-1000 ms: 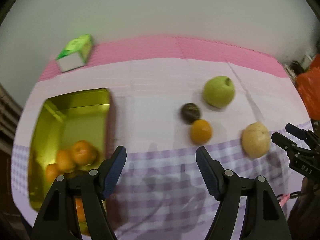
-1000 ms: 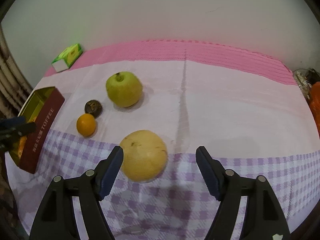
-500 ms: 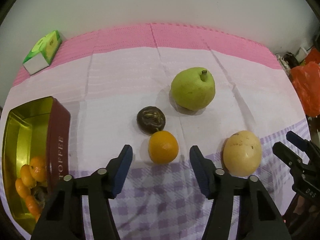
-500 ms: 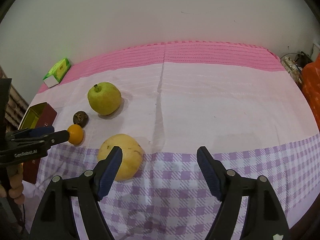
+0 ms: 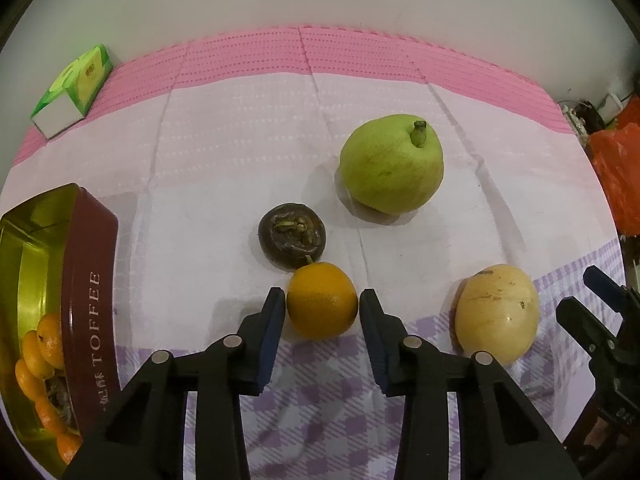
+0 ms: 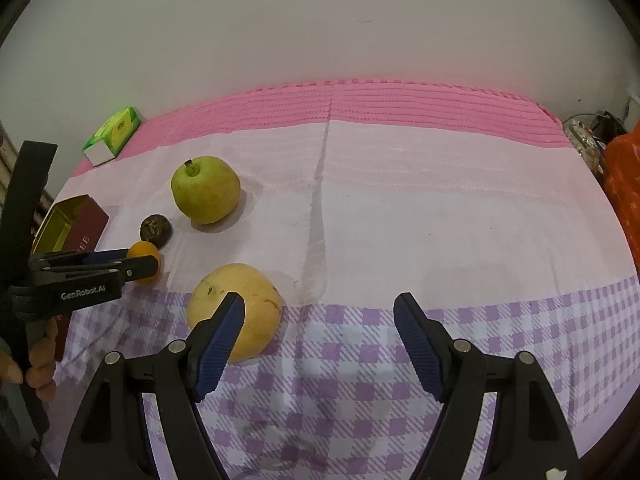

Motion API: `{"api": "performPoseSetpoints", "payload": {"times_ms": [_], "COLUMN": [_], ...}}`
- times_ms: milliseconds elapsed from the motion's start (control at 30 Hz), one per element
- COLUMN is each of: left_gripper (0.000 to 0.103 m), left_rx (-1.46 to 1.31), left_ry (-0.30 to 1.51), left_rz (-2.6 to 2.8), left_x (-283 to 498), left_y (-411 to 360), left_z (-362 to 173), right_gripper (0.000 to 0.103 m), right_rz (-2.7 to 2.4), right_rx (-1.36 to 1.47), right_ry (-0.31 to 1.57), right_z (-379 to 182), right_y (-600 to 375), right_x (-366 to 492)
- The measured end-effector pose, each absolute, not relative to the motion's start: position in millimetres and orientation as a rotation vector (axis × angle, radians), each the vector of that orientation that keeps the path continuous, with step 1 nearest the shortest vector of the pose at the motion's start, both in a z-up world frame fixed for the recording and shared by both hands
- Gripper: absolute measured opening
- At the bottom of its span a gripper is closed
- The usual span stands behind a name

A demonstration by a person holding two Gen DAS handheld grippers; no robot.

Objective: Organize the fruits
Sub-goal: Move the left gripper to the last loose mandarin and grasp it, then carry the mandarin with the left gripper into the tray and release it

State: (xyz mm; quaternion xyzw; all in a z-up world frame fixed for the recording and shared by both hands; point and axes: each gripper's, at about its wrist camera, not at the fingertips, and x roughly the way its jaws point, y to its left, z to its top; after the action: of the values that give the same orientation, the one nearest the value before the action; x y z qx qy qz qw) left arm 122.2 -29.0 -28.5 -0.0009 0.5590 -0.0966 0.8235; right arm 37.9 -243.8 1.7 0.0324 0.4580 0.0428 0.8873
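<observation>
A small orange [image 5: 322, 300] lies on the cloth at the seam between the white and purple-checked parts. My left gripper [image 5: 322, 296] is shut on it, one blue pad against each side. Just behind the orange sits a dark brown wrinkled fruit [image 5: 292, 236], and farther back a green pear-like fruit [image 5: 392, 164]. A pale yellow round fruit [image 6: 256, 304] rests beside the left finger of my right gripper [image 6: 319, 300], which stands open over the checked cloth with nothing between its pads. The red toffee tin [image 5: 90, 308] at the left holds several small oranges [image 5: 40, 344].
A green and white carton [image 5: 74, 84] lies at the back left on the pink stripe. An orange plastic bag [image 5: 616, 168] hangs off the table's right edge. A hand [image 6: 36, 372] holds the left gripper's handle. A pale wall rises behind the table.
My left gripper swung from above the tin over to the small orange, came down, and its jaws shut on the fruit. The right gripper has stayed open and almost still.
</observation>
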Motion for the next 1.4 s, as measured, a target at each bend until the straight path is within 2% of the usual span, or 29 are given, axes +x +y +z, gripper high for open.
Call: {"api": "performPoseSetpoints", "payload": {"times_ms": [333, 667, 1067, 1400], "left_gripper": [0.038, 0.038, 0.038, 0.038], "left_rx": [0.028, -0.003, -0.048, -0.102], "left_ry": [1.168, 1.127, 1.077, 1.074], "left_rz": [-0.218, -0.205, -0.123, 0.039], "left_x": [115, 98, 76, 69], "left_y": [-31, -5, 50, 120], "left_z": [-26, 4, 41, 46], "right_gripper": [0.075, 0.075, 0.076, 0.076], "right_rz": [0.078, 0.084, 0.087, 0.088], "right_rx": [0.072, 0.08, 0.067, 0.066], "right_ry": [0.958, 0.962, 0.962, 0.957], "right_z": [-1, -3, -4, -3], "right_y": [-245, -245, -241, -240], "right_x": [40, 41, 39, 39]}}
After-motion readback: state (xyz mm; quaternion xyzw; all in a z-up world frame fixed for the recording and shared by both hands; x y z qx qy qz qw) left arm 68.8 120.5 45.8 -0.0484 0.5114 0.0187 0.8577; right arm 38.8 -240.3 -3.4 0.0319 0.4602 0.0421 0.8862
